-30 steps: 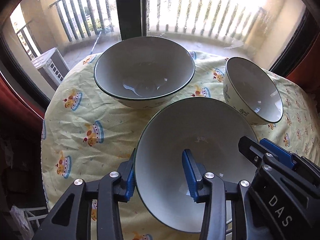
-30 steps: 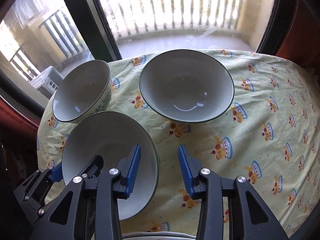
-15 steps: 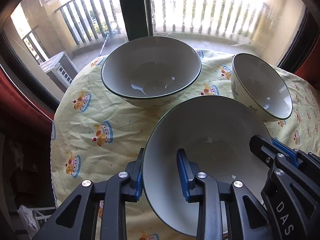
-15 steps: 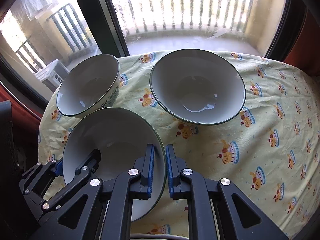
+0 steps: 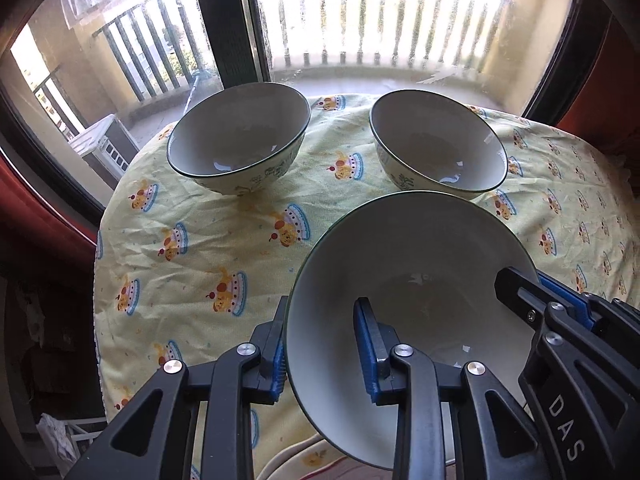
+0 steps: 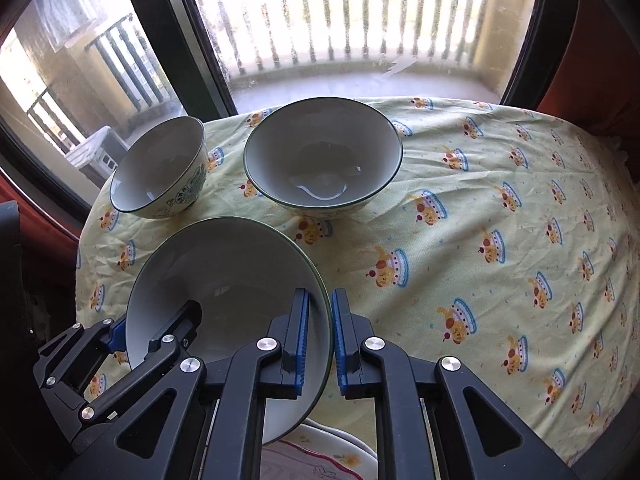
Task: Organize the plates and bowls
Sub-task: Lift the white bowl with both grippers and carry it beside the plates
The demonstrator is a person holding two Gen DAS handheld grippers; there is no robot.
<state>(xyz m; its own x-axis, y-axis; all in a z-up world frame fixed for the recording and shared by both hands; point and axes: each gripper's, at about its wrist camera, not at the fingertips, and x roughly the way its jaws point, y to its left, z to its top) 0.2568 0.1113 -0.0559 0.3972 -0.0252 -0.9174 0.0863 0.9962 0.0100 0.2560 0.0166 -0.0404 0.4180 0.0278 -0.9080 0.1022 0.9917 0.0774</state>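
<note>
Tilted bowl point(image 5: 408, 280), mouth toward window point(image 5: 380, 12)

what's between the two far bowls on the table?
Only bare cake-print tablecloth between the left far bowl and the right far bowl; clearest in the left wrist view.

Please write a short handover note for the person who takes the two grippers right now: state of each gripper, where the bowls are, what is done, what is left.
Left gripper: shut on the near bowl, at its left rim.
Right gripper: shut on the same bowl's right rim.
The held bowl seems tilted, above the tablecloth.
Two other bowls stand apart at the far side: left bowl, right bowl.
Done: the near bowl is gripped from both sides.
Left: nothing is stacked yet; probably put the held bowl with the other two.
</note>
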